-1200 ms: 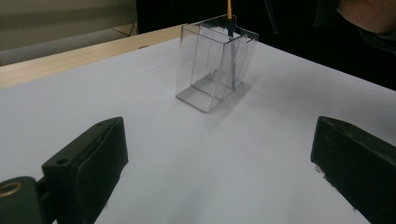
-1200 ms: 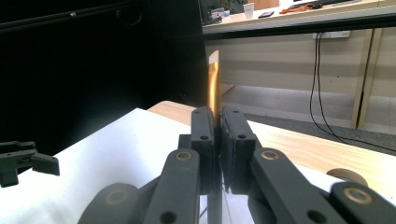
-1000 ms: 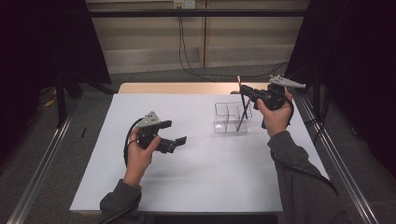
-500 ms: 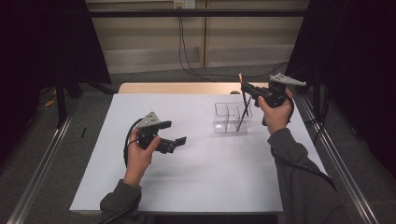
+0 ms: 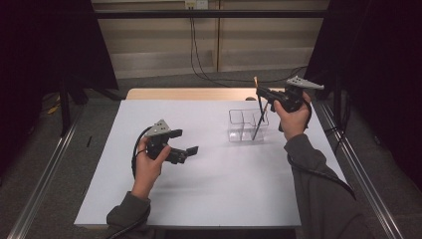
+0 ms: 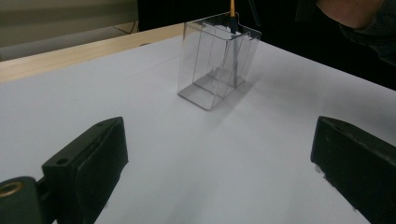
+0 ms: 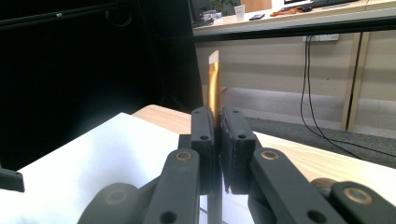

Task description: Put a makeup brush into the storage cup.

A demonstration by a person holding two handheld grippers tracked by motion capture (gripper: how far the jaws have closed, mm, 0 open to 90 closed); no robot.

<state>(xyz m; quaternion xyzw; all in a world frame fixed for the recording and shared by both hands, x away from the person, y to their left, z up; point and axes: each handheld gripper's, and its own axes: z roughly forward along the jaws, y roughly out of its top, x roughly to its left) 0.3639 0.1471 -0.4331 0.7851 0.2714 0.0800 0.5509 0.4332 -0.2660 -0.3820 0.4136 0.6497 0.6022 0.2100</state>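
Right tool (image 5: 260,92) pinches pencil (image 5: 258,119), seemingly inside clear box (image 5: 239,124).

Pencil (image 7: 214,86): we see its lower shaft hidden behind the closed right gripper (image 7: 218,128) jaws. Clear plastic organiser (image 6: 217,58): the pencil's upper length is cut off by the top edge in the left gripper view.

1. Left gripper (image 5: 185,153): black body, grey three-cornered plate on top, black cable looping off the back.
2. Its jaws in left gripper view: matte black blocks w/ rounded corners, small hole in one, brass-coloured pivot at the base.
3. Right gripper (image 7: 217,135): black linkage arms, brass-ringed pivots, round screw holes in the flat pads; grey plate on top in high view.
4. Person wears dark grey long sleeves, cuffs at both wrists.
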